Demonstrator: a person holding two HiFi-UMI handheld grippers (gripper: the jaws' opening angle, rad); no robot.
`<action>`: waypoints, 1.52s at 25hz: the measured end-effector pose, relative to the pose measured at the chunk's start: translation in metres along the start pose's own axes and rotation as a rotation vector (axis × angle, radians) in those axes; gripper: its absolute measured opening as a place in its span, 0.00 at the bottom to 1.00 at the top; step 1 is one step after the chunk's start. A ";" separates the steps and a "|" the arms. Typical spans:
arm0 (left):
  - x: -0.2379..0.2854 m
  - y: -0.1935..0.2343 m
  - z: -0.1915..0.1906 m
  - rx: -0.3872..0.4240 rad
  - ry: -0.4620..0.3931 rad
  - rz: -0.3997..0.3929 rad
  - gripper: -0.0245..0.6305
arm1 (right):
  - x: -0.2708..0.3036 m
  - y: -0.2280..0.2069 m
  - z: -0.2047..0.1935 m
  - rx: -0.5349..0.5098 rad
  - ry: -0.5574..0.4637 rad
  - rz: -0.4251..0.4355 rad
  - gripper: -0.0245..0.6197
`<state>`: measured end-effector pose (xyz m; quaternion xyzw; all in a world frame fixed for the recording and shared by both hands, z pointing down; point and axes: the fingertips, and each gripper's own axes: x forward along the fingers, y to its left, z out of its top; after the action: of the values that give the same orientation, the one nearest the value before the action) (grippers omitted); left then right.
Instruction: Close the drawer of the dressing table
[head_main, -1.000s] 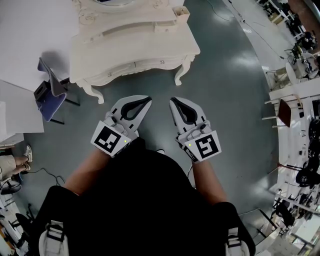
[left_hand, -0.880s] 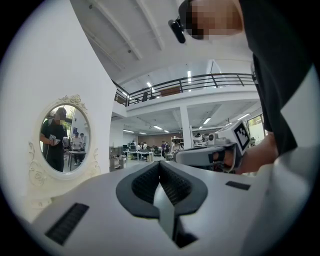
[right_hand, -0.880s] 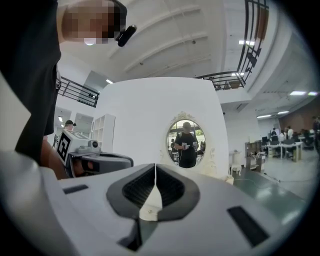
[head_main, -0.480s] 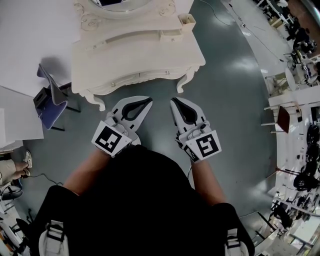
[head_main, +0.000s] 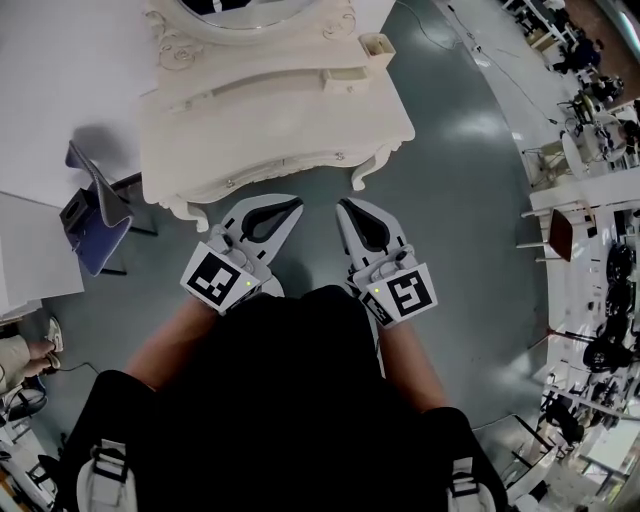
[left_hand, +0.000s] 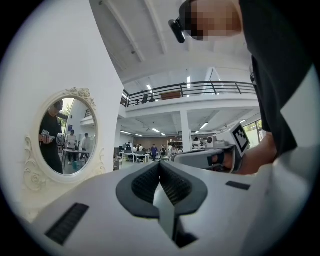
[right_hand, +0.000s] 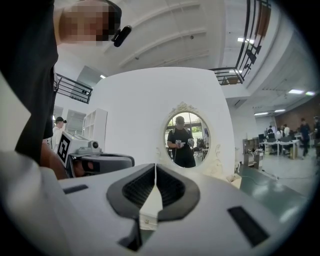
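Head view is filled at its top by the cream, carved dressing table (head_main: 270, 120). What is judged to be the open drawer (head_main: 377, 45) is seen as a small open-topped box standing proud at the right end of the raised shelf, near the back right corner of the table top and beside the oval mirror (head_main: 240, 6). The knobbed front panels (head_main: 285, 165) under the front edge appear flush. The drawer is judged to be light, rigid painted wood that slides on plain runners, so little force should be needed, though it may bind if it is pushed off-centre. No grip is called for: a flat, steady push on the middle of its projecting face would serve best, with any small knob avoided as fragile. Which face is its front cannot be made out from here. The left gripper (head_main: 296, 202) and the right gripper (head_main: 343, 204) are held side by side just short of the table's front edge, well apart from the drawer. Each gripper view shows its jaws pressed together with nothing between them. A blue chair (head_main: 95, 215) stands off the table's left front corner on the grey-green floor (head_main: 450, 200).
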<state>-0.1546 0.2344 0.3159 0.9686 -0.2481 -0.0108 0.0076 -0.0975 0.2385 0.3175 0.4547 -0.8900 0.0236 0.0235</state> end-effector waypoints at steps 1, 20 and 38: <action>-0.001 0.004 -0.001 -0.002 -0.002 -0.001 0.03 | 0.003 0.001 -0.001 0.002 0.005 -0.001 0.04; 0.065 0.078 -0.010 0.017 0.027 0.066 0.03 | 0.070 -0.082 -0.006 0.031 -0.007 0.057 0.04; 0.228 0.151 -0.012 0.033 0.080 0.154 0.03 | 0.122 -0.251 -0.005 0.069 0.021 0.150 0.04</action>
<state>-0.0273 -0.0073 0.3272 0.9464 -0.3213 0.0327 0.0022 0.0347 -0.0064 0.3352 0.3872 -0.9198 0.0609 0.0155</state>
